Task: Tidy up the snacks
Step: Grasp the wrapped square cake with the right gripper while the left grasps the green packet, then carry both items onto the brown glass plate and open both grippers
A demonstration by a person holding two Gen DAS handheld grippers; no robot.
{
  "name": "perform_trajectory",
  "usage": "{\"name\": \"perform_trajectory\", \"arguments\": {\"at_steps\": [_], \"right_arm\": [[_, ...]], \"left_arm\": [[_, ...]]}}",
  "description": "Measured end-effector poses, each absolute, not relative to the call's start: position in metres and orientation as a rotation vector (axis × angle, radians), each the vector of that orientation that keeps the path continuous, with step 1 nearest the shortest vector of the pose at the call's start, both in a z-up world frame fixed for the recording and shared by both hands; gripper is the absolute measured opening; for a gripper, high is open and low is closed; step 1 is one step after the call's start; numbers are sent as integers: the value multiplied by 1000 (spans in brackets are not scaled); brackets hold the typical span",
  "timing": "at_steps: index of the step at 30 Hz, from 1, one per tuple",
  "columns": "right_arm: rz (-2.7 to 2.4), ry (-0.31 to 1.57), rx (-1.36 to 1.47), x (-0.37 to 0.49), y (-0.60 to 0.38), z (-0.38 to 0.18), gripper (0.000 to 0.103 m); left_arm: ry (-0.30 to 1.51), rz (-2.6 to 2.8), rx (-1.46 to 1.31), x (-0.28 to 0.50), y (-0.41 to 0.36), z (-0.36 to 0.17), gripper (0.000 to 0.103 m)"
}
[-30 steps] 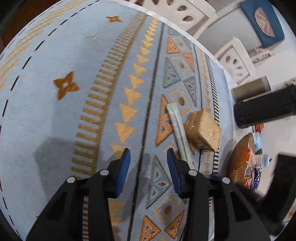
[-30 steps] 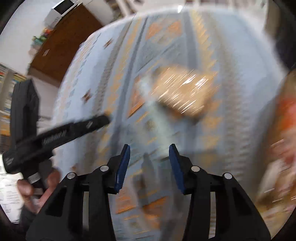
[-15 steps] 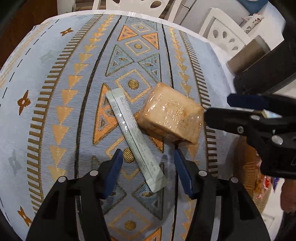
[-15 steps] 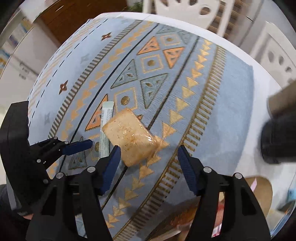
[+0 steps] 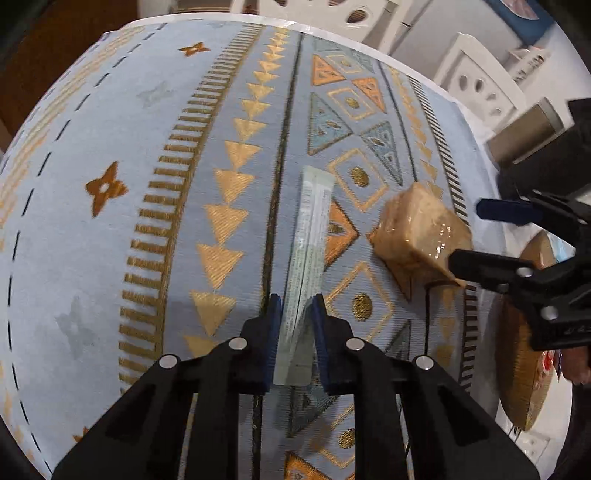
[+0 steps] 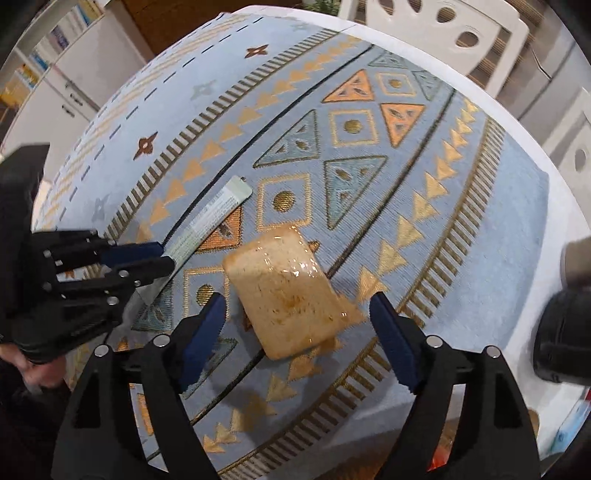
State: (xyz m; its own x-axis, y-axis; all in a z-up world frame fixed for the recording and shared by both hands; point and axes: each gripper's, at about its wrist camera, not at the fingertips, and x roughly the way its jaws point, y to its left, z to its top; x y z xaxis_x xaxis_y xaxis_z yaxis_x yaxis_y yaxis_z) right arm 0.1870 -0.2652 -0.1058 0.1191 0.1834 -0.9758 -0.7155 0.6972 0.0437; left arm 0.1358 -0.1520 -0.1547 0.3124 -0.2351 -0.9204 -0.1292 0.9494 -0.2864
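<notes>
A long pale green stick packet [image 5: 312,236] lies on the patterned blue tablecloth [image 5: 110,258]. My left gripper [image 5: 297,323] is shut on its near end. The right wrist view shows the same hold: the left gripper [image 6: 162,256] pinches the stick packet [image 6: 218,206]. A tan snack block in clear wrap [image 6: 284,291] sits just right of the stick. My right gripper [image 6: 297,306] is open, one finger on each side of the block, with gaps to both. In the left wrist view the block [image 5: 417,232] has the right gripper [image 5: 476,236] at its right end.
A woven basket [image 5: 524,369] holding snack packs sits at the table's right edge. A grey flask [image 5: 528,133] and a black cylinder [image 6: 561,332] lie near it. White chairs [image 6: 436,33] stand behind the round table. A hand [image 6: 33,369] holds the left gripper.
My left gripper has moved over the stick packet's near end and shut on it. My right gripper has come down around the wrapped block, fingers spread wider.
</notes>
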Motion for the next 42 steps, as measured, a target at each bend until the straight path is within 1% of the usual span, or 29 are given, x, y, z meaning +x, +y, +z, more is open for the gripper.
{"name": "perform_trajectory", "arguments": {"at_steps": [5,8,11,13,15,17,18,19,24,28,30,32,34,35,36,38,39,40,42], "right_arm": [[712,1320,-564,191,-249,-125,83],[697,1349,-581,191,-241,-135,70],[653,1345,-556,190,-241,-136,65],[612,1360,-505,190,-246,-136,62],[554,1378,-453,189,-253,-136,60],[497,1398,-396,185,-261,-136,59],[465,1414,-346,182,-266,-136,59],[433,1428,-295,178,-271,-136,59],[329,1467,-104,147,-287,-137,58],[281,1472,-11,121,-290,-139,58],[253,1444,-39,110,-285,-139,58],[244,1434,-50,109,-280,-138,58],[235,1426,-54,108,-278,-137,58],[232,1424,-55,110,-277,-137,58],[225,1421,-51,110,-278,-138,58],[216,1418,-44,108,-282,-137,58],[212,1416,-39,107,-282,-137,58],[208,1413,-38,106,-282,-136,58],[205,1404,-51,104,-281,-136,58]], "left_arm": [[1256,-124,-287,149,-165,-157,18],[1252,-129,-262,155,-170,-155,19],[1254,-132,-242,163,-174,-155,20],[1249,-143,-240,164,-174,-155,25],[1244,-150,-231,166,-175,-155,26],[1242,-154,-205,165,-176,-155,24],[1242,-155,-185,165,-177,-155,21],[1242,-167,-171,164,-176,-155,20],[1257,-253,-198,153,-156,-155,14],[1270,-316,-188,142,-137,-155,14],[1267,-320,-198,142,-130,-153,16],[1261,-319,-204,143,-128,-152,26],[1238,-330,-205,146,-133,-147,47],[1231,-334,-200,148,-136,-145,52],[1224,-345,-183,150,-142,-143,54],[1228,-343,-139,155,-154,-145,54],[1241,-330,-112,157,-159,-147,52],[1258,-312,-81,160,-164,-152,48],[1248,-306,-55,161,-168,-153,46]]}}
